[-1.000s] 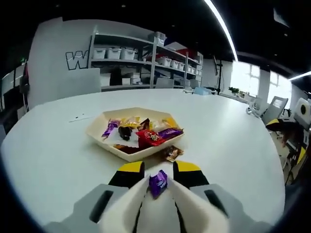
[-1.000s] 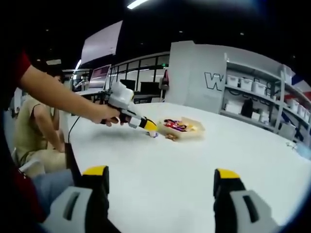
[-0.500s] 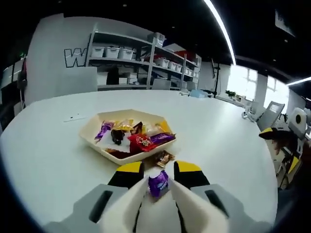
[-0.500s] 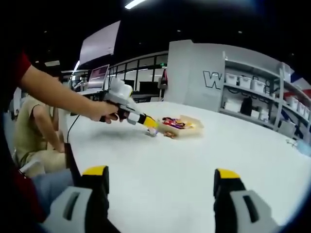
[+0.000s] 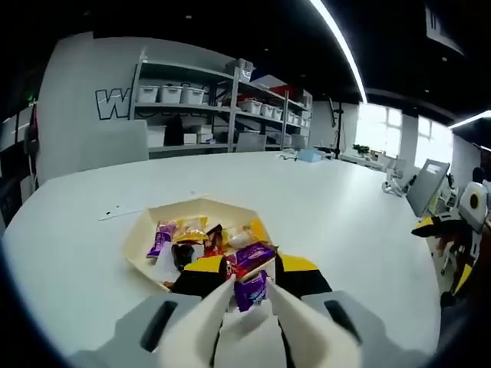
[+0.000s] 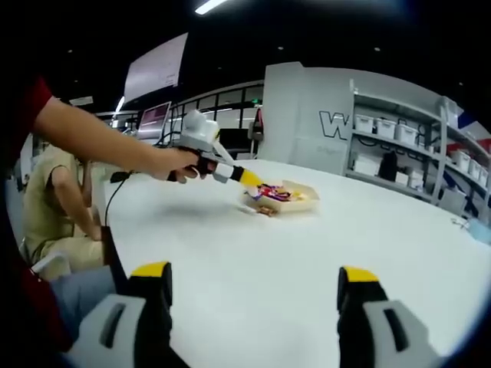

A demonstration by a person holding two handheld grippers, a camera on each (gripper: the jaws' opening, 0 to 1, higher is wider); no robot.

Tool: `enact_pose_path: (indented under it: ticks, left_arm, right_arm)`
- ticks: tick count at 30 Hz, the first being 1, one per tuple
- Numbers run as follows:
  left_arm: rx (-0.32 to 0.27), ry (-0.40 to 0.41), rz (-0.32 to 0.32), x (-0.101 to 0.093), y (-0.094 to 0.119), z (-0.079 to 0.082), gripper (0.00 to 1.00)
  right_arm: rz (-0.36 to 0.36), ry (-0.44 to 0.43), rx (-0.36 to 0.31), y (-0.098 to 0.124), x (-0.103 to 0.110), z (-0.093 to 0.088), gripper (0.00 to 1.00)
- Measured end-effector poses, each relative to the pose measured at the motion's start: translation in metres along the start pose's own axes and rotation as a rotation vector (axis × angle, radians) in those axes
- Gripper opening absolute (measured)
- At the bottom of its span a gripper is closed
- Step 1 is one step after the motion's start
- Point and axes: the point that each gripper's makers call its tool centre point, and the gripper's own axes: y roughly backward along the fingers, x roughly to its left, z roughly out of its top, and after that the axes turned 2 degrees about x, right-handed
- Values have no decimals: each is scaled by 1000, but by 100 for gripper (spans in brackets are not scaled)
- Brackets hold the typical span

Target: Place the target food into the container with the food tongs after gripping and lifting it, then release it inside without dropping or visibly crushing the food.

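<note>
White tongs are clamped in my left gripper [image 5: 250, 288], and a purple-wrapped candy [image 5: 249, 289] is pinched between their tips. The candy hangs at the near rim of a cream hexagonal tray [image 5: 143, 228] that holds several wrapped sweets, among them a purple one [image 5: 162, 234] and a dark one. From the right gripper view, the left gripper [image 6: 251, 181], held in a person's hand, is raised over the near edge of the tray [image 6: 304, 204]. My right gripper [image 6: 253, 287] hovers low over the white table, far from the tray, with its jaws wide apart and nothing between them.
The big white round table [image 5: 337, 199] stretches around the tray. One loose wrapped candy [image 6: 265, 211] lies on the table beside the tray. A seated person [image 6: 54, 199] is at the left table edge. Shelves with bins [image 5: 215, 107] line the back wall; chairs [image 5: 426, 184] stand to the right.
My left gripper has carried the purple candy up and forward, from the table in front of the tray to over the tray's near rim. The right gripper has stayed put.
</note>
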Motion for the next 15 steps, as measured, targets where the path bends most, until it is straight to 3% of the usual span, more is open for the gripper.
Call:
enact_pose_path:
  ticks: [15]
  left_arm:
    - [-19,-14,27,11,-14,19,24]
  right_arm:
    - [-11,-13,6,4,-4,-5,88]
